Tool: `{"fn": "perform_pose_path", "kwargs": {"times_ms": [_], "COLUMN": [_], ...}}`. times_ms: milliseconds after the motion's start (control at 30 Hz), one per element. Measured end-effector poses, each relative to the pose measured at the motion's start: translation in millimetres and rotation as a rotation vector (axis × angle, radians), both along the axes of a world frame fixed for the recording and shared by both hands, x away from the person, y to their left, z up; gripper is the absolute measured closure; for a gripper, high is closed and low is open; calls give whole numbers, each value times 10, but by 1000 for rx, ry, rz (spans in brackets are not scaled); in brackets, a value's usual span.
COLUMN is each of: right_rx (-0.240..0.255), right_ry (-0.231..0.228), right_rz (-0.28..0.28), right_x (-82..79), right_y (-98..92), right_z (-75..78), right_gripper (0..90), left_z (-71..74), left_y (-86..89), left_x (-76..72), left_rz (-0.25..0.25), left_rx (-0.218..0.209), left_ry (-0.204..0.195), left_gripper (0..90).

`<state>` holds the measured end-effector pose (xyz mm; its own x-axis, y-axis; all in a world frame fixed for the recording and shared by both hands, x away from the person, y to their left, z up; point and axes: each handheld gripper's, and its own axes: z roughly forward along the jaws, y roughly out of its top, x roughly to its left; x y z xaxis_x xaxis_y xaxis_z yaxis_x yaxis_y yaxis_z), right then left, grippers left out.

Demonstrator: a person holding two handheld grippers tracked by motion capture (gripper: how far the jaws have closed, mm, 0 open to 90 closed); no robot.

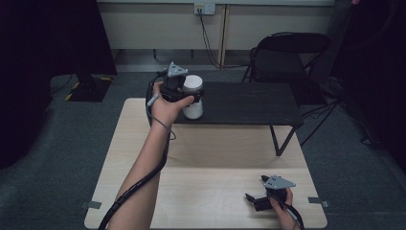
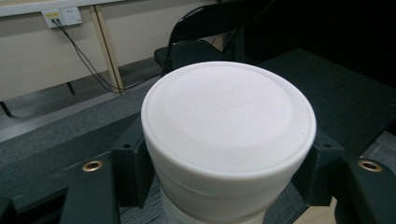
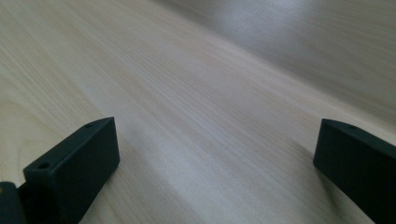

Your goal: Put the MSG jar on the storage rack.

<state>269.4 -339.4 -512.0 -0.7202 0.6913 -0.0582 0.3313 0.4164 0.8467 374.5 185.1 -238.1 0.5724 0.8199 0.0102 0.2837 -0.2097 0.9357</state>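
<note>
White jar [image 2: 228,140] base hidden by jaws

Your light wood tabletop [image 1: 210,163], with a black raised shelf [image 1: 249,103] across its far edge.
On the shelf's left end you have a white lidded jar [image 1: 193,98] standing upright. Your right gripper [image 1: 258,200] sits low at the near right of the wood, just over its pale grain.
</note>
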Motion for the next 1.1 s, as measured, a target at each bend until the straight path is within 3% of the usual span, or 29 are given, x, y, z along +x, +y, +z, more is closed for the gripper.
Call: {"fn": "perform_pose_path", "kwargs": {"times_ms": [267, 367, 400, 433, 467, 533, 667, 900, 967, 1000, 1100], "right_rx": [0, -1, -1, -1, -1, 0, -1, -2, -2, -5, -6], "right_ry": [-1, -1, -1, -1, -1, 0, -2, -3, -3, -6, -9], "right_rz": [1, 1, 1, 1, 1, 1, 4, 7, 7, 7, 5], "right_x": [-1, -2, -2, -2, -2, -1, 0, 0, -1, -5, -12], "right_y": [0, 0, 0, 0, 0, -1, -3, -3, -3, -1, 2], "right_z": [0, 0, 0, 0, 0, 0, -1, -1, 0, 0, -2], "right_gripper": [0, 0, 0, 0, 0, 0, 0, 0, 0, 0, 0], "left_z": [-37, -34, -37, -42, -49, -50, -99, -159, -235, -320, -443], "left_y": [-3, -18, -20, -28, -37, -31, 80, 236, 302, 369, 426], "left_x": [-17, -21, -21, -29, -47, -73, -223, -524, -634, -742, -857], "left_rz": [0, -7, -6, 0, 9, 14, -13, -67, -89, -116, -112], "left_rx": [-4, 14, 6, 1, 2, 0, -6, -4, -14, 9, -3], "left_ry": [-13, -18, -13, -12, -14, 5, 8, 36, 34, 15, 8], "left_gripper": [337, 314, 282, 168, 168, 84, 12, 6, 6, 3, 0]}}
